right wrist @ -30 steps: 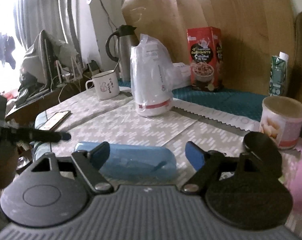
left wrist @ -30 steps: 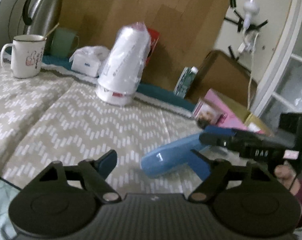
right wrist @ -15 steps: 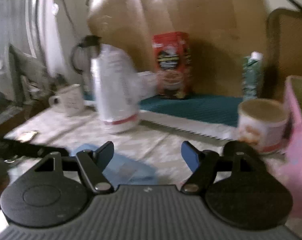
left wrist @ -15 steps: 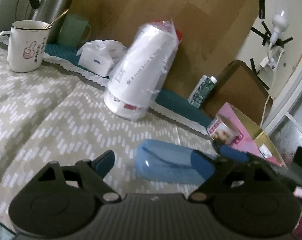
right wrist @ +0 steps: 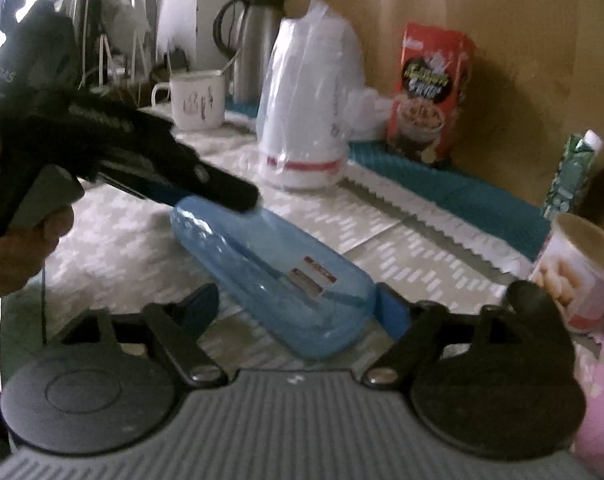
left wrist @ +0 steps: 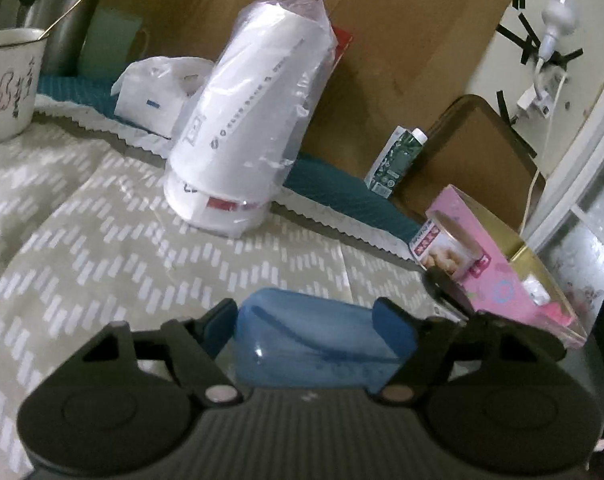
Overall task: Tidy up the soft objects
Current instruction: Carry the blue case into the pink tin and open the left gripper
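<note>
Closing in on the translucent blue case (left wrist: 314, 340) at lower centre, left gripper (left wrist: 314, 326) and right gripper (right wrist: 297, 312) both spread wide, holding nothing; next, squeezing gently and evenly.

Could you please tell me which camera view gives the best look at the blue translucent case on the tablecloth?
The right wrist view shows the blue case best: nearly its whole length lies diagonally in sight, red-and-white label included, with the left gripper at its far end. In the left wrist view the blue case appears only end-on, framed between the left gripper's fingers.
</note>
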Action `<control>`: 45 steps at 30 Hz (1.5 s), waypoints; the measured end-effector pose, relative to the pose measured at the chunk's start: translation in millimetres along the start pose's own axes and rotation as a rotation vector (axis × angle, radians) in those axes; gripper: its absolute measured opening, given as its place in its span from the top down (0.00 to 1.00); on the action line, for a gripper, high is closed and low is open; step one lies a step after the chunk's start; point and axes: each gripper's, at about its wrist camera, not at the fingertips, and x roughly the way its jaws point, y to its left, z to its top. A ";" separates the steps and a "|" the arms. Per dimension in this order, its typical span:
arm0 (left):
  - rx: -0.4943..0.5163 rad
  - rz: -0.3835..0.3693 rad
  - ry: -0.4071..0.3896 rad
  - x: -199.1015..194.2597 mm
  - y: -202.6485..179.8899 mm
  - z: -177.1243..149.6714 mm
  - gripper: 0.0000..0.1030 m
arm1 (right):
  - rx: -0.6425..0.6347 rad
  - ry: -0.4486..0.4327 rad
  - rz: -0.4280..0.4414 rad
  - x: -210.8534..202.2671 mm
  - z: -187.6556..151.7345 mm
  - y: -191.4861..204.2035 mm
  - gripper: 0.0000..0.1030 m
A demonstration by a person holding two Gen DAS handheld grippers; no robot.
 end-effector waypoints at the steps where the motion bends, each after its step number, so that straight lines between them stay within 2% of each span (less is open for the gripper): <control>1: -0.001 -0.009 0.003 -1.2 0.5 -1.6 0.27 | 0.004 -0.001 -0.002 -1.6 -1.5 -0.1 0.24; 7: 0.041 -0.073 0.044 -7.4 -14.0 -16.2 0.28 | 0.017 -0.016 -0.045 -28.3 -19.6 16.1 0.28; 18: 0.205 -0.204 0.138 20.2 -95.4 -38.3 0.25 | 0.105 -0.044 -0.184 -95.5 -65.1 25.2 0.30; 22: 0.259 -0.263 0.119 26.0 -128.4 -22.8 0.25 | 0.094 -0.087 -0.263 -113.2 -70.3 23.3 0.32; 27: 0.354 -0.320 0.086 37.6 -183.7 1.4 0.25 | 0.110 -0.196 -0.379 -142.4 -66.9 8.5 0.33; 31: 0.442 -0.359 0.038 50.3 -231.2 18.6 0.25 | 0.110 -0.259 -0.476 -164.8 -62.0 -13.5 0.35; 34: 0.466 -0.379 0.027 72.9 -264.2 31.0 0.25 | 0.095 -0.283 -0.552 -175.5 -54.7 -35.7 0.35; 38: 0.485 -0.375 0.028 107.2 -293.4 37.2 0.25 | 0.106 -0.276 -0.617 -186.0 -52.5 -70.9 0.35; 41: 0.502 -0.324 0.035 136.2 -307.1 35.1 0.17 | 0.146 -0.243 -0.625 -180.0 -53.1 -98.4 0.35; 43: 0.512 -0.278 0.046 152.7 -310.8 31.8 0.16 | 0.166 -0.209 -0.626 -170.3 -53.0 -110.6 0.34; 45: 0.492 -0.254 0.067 161.5 -308.3 30.2 0.16 | 0.162 -0.163 -0.683 -157.3 -56.8 -126.6 0.31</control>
